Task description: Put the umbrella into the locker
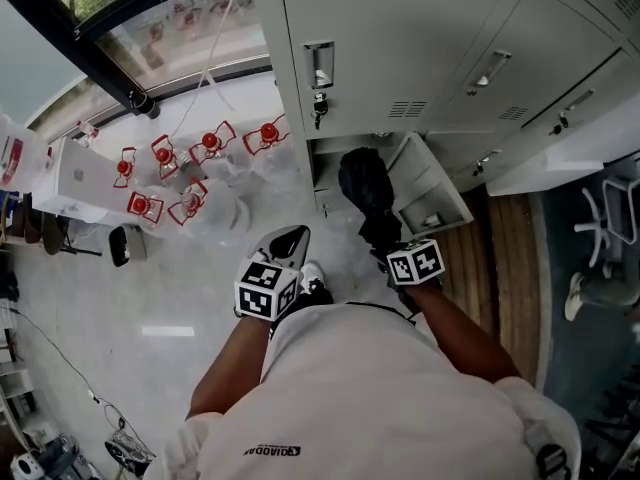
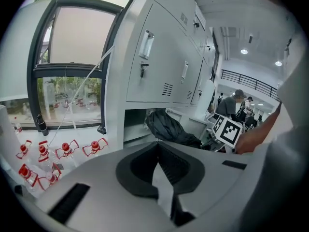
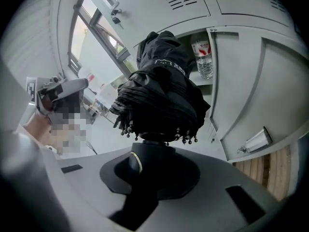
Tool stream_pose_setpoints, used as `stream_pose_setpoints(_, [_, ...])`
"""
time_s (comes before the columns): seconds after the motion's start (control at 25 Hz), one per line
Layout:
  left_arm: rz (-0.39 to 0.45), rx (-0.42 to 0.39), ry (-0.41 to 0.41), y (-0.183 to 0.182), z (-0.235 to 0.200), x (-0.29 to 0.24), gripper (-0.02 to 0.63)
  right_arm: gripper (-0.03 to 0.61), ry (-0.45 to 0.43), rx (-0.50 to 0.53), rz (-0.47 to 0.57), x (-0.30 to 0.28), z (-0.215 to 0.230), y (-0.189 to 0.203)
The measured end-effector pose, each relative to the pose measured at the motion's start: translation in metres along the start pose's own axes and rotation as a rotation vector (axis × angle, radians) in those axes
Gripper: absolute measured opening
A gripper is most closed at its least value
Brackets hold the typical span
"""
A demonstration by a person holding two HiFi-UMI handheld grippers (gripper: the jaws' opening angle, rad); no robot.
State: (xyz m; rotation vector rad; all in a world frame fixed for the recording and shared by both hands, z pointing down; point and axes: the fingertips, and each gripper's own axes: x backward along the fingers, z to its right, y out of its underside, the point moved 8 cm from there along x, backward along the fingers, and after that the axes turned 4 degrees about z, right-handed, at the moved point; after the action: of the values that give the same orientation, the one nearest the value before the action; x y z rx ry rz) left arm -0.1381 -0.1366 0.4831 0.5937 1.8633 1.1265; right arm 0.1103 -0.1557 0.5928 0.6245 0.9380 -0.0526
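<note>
Standing at the far left of the head view, clear bottles (image 1: 165, 156) with red caps cluster on the pale floor (image 1: 180, 298) below a large window (image 2: 72, 47).

Right of them, the left gripper (image 1: 285, 240) is held out in front of the person. In its own view its dark pads (image 2: 145, 166) meet along a seam at the far end with nothing between them, so the left gripper (image 2: 158, 145) is closed and empty.

Next comes the umbrella (image 1: 365, 183), black and folded. Its handle sits at the near end in the right gripper (image 1: 395, 246). In the right gripper view the jaws are closed round that dark handle (image 3: 145, 161), and the bunched canopy (image 3: 161, 91) with its beaded rib tips rises just beyond them. The long axis runs straight out along the jaws, away from the person, so the closed end points at the open compartment (image 1: 325, 168) in the lower row of the grey locker (image 1: 400, 48). That end is at the mouth of the compartment, and I cannot tell whether it has passed inside. From the left gripper view the umbrella (image 2: 166, 127) lies across the front of the same dark opening.

Inside, on a shelf, stands a water bottle (image 3: 203, 54). Right of the umbrella the compartment's door (image 1: 430, 180) hangs wide open, and beyond it runs a strip of wooden flooring (image 1: 510, 258).
</note>
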Motion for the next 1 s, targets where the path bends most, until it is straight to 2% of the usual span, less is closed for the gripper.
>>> stream_pose_setpoints(0.28, [0.0,-0.005,0.029,-0.014,-0.053,-0.011,0.015,0.101,0.128,-0.086,0.009,-0.055,0.022,-0.041])
stream_pose_setpoints(0.64, [-0.04,-0.035,0.06,-0.012,-0.101,-0.01,0.014,0.101,0.195,-0.176,0.019,-0.121,0.041,-0.089])
stream_pose_setpoints(0.84, [-0.035,-0.026,0.065,-0.013,-0.107,-0.007,0.015,0.101,0.228,-0.173,0.033,-0.143,0.051,-0.11])
stream_pose_setpoints(1.0, [-0.057,-0.018,0.027,-0.007,-0.118,-0.004,0.015,0.101,0.245,-0.12,0.043,-0.162,0.063,-0.133])
